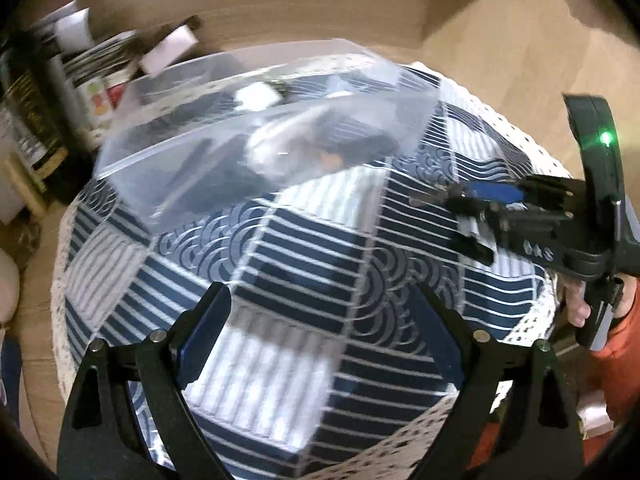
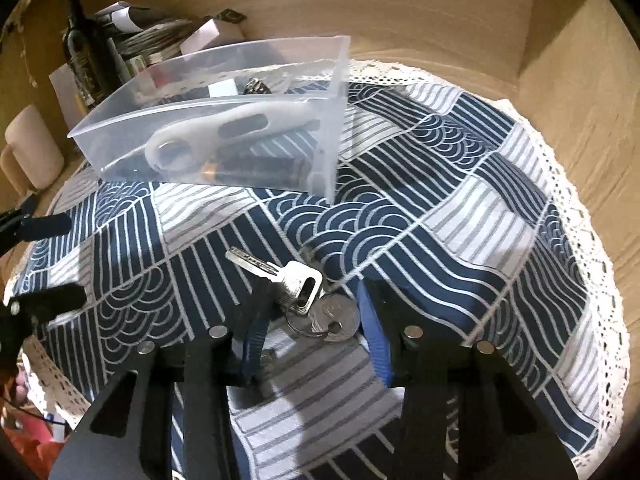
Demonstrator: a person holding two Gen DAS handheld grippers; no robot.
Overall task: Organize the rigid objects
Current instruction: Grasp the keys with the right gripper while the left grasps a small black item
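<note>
A bunch of silver keys (image 2: 308, 296) on a ring sits between my right gripper's (image 2: 310, 312) blue-padded fingers, which are closed in around it above the blue-and-white patterned cloth (image 2: 460, 216). A clear plastic bin (image 2: 224, 120) at the back holds a white peeler-like tool (image 2: 224, 132), a battery (image 2: 256, 168) and small items. In the left wrist view my left gripper (image 1: 320, 328) is open and empty over the cloth, short of the bin (image 1: 256, 132). The right gripper (image 1: 472, 216) shows there at the right with the key tip sticking out.
A dark wine bottle (image 2: 82, 48), papers and boxes (image 2: 160, 36) stand behind the bin. A beige mug (image 2: 34, 148) sits at the left. The round table's lace edge (image 2: 592, 248) meets wooden floor and wall beyond.
</note>
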